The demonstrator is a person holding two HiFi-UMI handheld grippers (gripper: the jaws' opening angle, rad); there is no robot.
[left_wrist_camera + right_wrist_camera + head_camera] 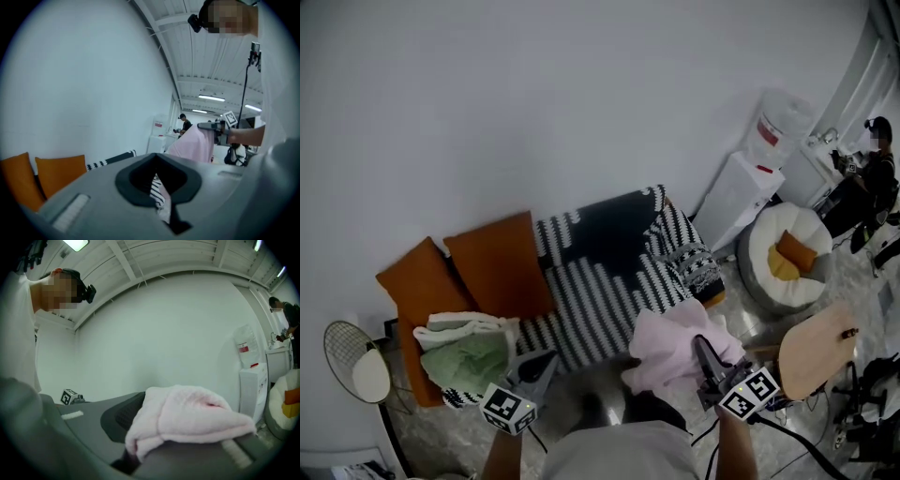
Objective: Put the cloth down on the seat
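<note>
Fingers of the left gripper (546, 359) sit together with nothing between them, idle above the front of the striped seat (600, 305), beside a green folded pile (469, 361). Further right, the pink cloth (673, 349) hangs bunched in the air over the seat's front right corner, pinched in the narrow-set right gripper (701, 347). Risk: let go here, the bundle likely lands half off the edge and slides to the floor, or its fluffy pile clings to the pads and drags back on withdrawal.
</note>
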